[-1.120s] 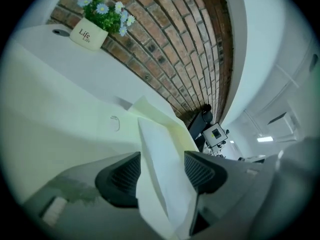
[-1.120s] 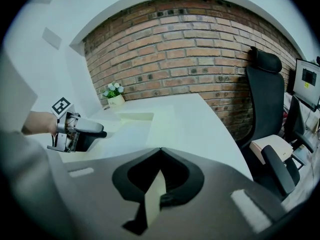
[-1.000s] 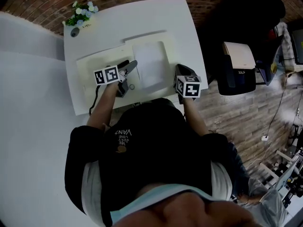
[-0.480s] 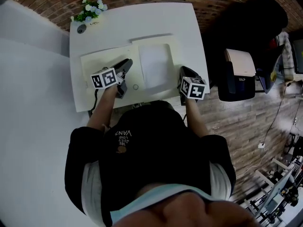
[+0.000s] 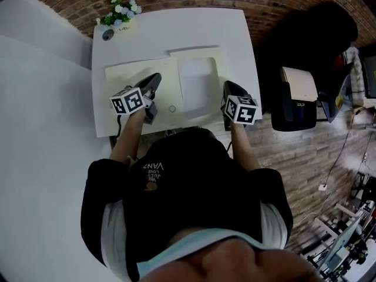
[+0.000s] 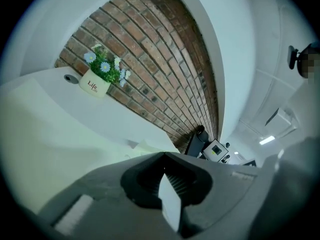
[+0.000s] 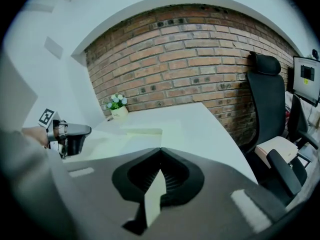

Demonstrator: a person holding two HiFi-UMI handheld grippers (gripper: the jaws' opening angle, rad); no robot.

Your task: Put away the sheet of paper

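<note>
A white sheet of paper (image 5: 197, 84) lies on the right half of an open cream folder (image 5: 132, 75) on the white table (image 5: 176, 28). My left gripper (image 5: 154, 80) hovers over the folder's left half, just left of the sheet. Its jaws meet at the tip (image 6: 164, 154) and I see nothing between them. My right gripper (image 5: 230, 90) sits at the folder's right edge near the table's front, shut and empty (image 7: 161, 149). In the right gripper view the folder (image 7: 145, 131) lies ahead, with the left gripper (image 7: 70, 134) at its left.
A small flower pot (image 5: 120, 12) and a round grey object (image 5: 107, 34) stand at the table's far left corner. A small ring (image 5: 172, 108) lies near the front edge. Right of the table are a black office chair (image 7: 265, 99) and a dark box (image 5: 296, 93).
The left gripper's jaws have closed and it has drawn slightly left, away from the sheet's edge. The right gripper has hardly moved.
</note>
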